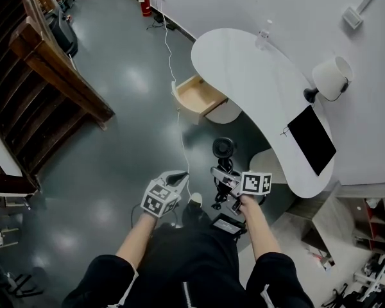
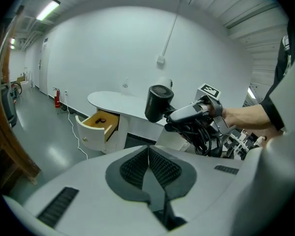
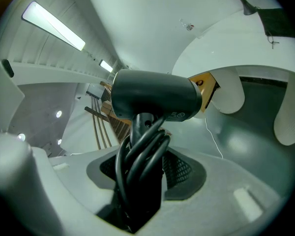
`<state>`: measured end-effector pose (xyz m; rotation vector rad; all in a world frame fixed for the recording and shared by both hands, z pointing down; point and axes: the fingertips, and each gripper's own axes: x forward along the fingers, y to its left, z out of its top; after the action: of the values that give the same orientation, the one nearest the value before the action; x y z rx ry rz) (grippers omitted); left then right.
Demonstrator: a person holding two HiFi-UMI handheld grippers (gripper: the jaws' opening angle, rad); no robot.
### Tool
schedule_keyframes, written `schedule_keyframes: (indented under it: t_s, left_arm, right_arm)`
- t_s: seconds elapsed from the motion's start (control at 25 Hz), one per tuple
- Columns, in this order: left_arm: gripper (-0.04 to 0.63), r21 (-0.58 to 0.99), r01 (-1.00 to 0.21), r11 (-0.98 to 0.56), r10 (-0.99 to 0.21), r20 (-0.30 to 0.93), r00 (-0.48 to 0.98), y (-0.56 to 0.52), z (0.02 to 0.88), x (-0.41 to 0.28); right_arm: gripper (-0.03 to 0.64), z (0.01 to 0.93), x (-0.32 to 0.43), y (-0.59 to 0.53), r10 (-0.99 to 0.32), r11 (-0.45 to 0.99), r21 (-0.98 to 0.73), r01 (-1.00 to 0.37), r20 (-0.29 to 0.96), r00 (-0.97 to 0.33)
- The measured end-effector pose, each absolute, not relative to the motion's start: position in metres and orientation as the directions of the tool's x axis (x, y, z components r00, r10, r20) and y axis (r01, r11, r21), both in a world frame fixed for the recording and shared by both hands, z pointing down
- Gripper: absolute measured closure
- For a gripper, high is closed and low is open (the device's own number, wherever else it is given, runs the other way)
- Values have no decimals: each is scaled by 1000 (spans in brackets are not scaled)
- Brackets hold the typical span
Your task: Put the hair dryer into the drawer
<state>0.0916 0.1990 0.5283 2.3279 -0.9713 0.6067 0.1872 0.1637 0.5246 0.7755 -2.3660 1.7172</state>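
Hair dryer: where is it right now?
The hair dryer is right of centre in the head view, its cord-wrapped handle clamped in the right tongs, over the floor, short of the open drawer.

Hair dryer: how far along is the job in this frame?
Done: the drawer stands open under the white desk, and the hair dryer is picked up. In hand: the right gripper clamps its handle and coiled cord in its jaws, well short of the drawer. Left: carrying it over and placing it inside. The left gripper is shut, empty.
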Motion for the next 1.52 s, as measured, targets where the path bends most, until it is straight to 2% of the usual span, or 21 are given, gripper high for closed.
schedule_keyframes:
  t_s: [0.68,1.12,1.52]
  left_arm:
    - [581,263,-778,-571,-538,595,597,171,518,103]
    - [581,262,-750,-608,-518,585,624,147,518,106]
    - [581,299,-713,-634,-475,577,665,80,531,96]
  right_arm:
    - [416,520,198,136,-325,242,-873,-423,337,-883]
    - [416,522,198,113,-364,219,-875,-432,338,-868]
    - [416,528,174,56,-363,202,-872,-446,357,-861]
